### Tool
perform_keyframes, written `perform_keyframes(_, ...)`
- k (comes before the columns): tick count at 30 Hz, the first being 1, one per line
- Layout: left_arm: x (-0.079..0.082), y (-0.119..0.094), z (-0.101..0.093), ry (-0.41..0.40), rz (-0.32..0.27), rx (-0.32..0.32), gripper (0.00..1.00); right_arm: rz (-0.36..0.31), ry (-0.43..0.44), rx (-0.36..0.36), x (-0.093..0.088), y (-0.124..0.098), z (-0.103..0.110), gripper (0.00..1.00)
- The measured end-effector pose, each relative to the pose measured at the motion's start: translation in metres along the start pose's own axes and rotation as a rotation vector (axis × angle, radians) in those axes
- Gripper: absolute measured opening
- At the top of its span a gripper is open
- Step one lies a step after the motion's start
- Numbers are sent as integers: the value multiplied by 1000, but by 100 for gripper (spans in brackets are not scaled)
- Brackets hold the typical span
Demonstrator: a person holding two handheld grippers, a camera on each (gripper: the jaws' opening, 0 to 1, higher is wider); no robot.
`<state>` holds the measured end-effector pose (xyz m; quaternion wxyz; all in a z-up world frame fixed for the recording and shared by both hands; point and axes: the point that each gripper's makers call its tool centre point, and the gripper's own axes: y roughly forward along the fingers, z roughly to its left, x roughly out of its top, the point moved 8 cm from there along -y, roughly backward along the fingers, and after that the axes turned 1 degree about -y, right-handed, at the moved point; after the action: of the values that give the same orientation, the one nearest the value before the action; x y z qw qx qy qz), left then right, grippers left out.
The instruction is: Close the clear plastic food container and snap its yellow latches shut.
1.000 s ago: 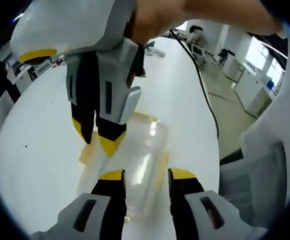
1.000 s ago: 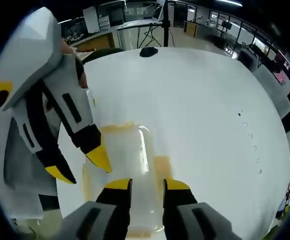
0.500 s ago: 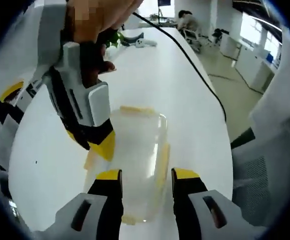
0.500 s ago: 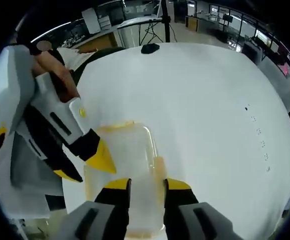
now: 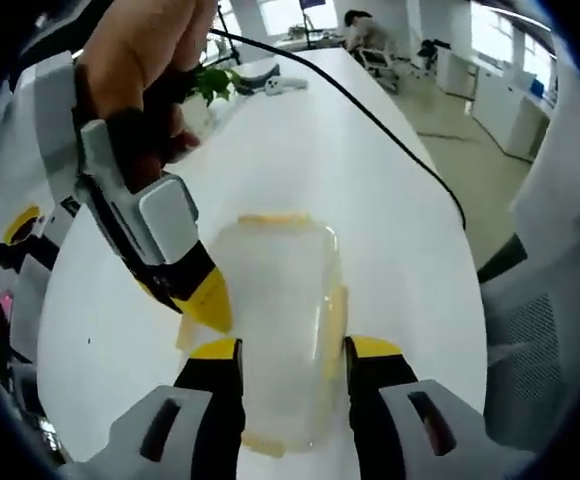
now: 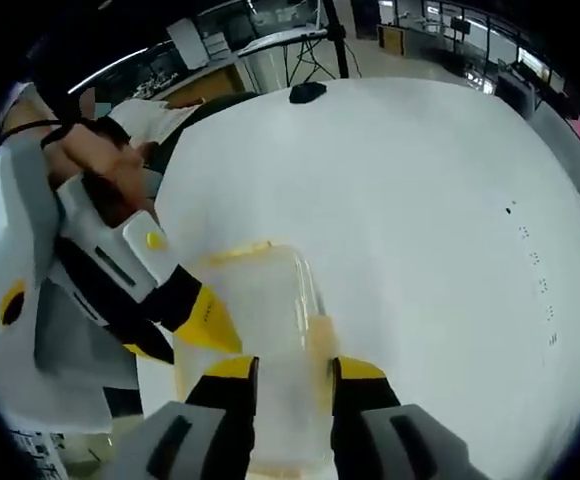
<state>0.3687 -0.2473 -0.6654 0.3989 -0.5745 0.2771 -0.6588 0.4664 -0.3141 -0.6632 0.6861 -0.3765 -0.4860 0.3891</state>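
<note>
Since a second ago both my hands have swung round, so the other tong now comes into each view at a lower slant and its yellow tip sits right down at the container's edge instead of hanging above it.

Biggest thing is the white table, which runs off toward the far office; a black cable snakes across it in the left gripper view, and a small dark object lies near its far edge in the right gripper view. A grey mesh chair sits off the table's side.

Next, the clear plastic food container lies flat on the table, lid down on it, right ahead of both tongs. Its yellow latches show along the rim; can't tell if they're snapped.

My left gripper has its jaws apart, straddling the container's near end. My right gripper is the same: jaws spread with the container body between them, nothing pinched as far as I can see. In the left gripper view its yellow tip touches the container's side edge.
</note>
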Motion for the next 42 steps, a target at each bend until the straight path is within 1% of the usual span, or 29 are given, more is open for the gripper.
perform_keyframes(6,0,1,0,-7,7,14,39,21,-9,42,2,2,-3,27)
perform_keyframes(8,0,2,0,1,10,18,39,40,-17,48,3,3,-1,26)
perform_keyframes(10,0,2,-1,-8,11,30,38,49,-24,53,4,4,-3,26)
perform_keyframes(17,0,4,-1,-16,12,42,37,51,-33,63,3,5,-3,25)
perform_keyframes(20,0,5,-3,-22,26,64,36,66,-33,69,5,6,-3,24)
perform_keyframes(22,-1,5,-2,-27,22,69,35,85,-27,78,7,8,-4,24)
perform_keyframes(23,0,5,-1,-31,20,72,34,105,-43,95,8,8,-4,24)
perform_keyframes(24,-3,7,-3,-58,39,81,33,104,-29,104,9,9,-5,23)
perform_keyframes(25,-1,9,2,-34,33,96,33,113,-25,116,10,8,-6,23)
perform_keyframes(26,-2,8,1,-49,48,99,33,157,-3,80,7,5,-5,22)
perform_keyframes(27,-2,8,0,-44,46,101,33,159,-61,131,7,8,-6,21)
perform_keyframes(28,-3,7,-1,-48,39,104,33,152,-40,117,7,9,-6,21)
perform_keyframes(29,-4,7,-1,-50,32,103,33,151,-48,119,8,9,-7,22)
perform_keyframes(36,-2,6,-3,-38,31,100,34,118,-34,115,6,10,-6,23)
perform_keyframes(40,0,6,-5,-35,33,100,34,110,-41,116,8,9,-4,23)
perform_keyframes(42,1,6,-5,-32,38,101,35,110,-59,109,9,10,-3,24)
